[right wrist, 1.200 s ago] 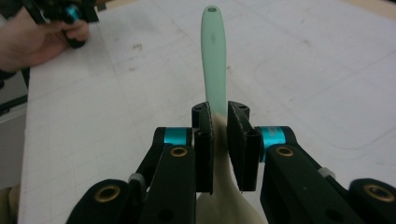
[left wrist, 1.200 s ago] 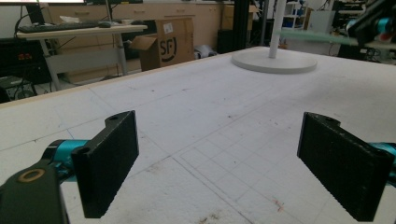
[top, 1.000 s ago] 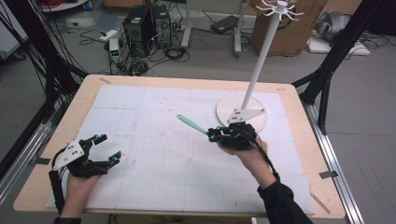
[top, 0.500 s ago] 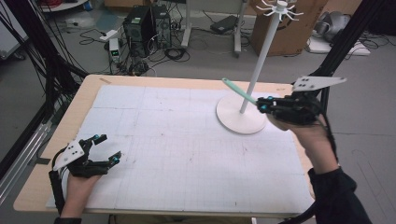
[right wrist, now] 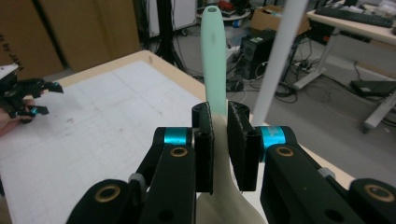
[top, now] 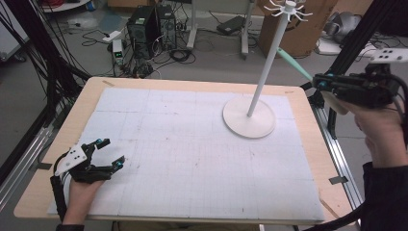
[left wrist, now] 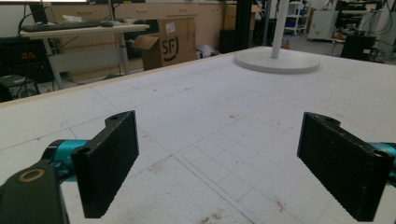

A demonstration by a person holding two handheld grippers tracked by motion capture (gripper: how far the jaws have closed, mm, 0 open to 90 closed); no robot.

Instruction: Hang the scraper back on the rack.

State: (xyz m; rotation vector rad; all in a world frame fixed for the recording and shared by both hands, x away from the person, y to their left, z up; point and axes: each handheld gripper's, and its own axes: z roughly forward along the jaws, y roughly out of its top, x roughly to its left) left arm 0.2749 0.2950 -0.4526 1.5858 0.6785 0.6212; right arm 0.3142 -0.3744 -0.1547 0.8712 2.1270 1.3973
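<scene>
My right gripper (top: 321,83) is raised off the table's right edge, shut on a utensil with a pale green handle (top: 293,64) and a cream-coloured wider end. In the right gripper view the handle (right wrist: 213,56) rises straight up from between the jaws of the right gripper (right wrist: 219,140) and has a hole near its tip. A tall white stand (top: 267,57) with hooks at its top rises from a round base (top: 248,119); its pole (right wrist: 279,51) passes just right of the handle. My left gripper (top: 109,155) rests open on the mat at the front left; its fingers (left wrist: 108,158) hold nothing.
A white gridded mat (top: 192,149) covers the wooden table (top: 86,96). Black frame struts stand at the table's left and right sides. Computers, cables and cardboard boxes (top: 298,29) lie on the floor beyond the far edge.
My right gripper has lifted the utensil from near the stand's base, up and to the right, past the table's right edge. The left gripper has stayed put.
</scene>
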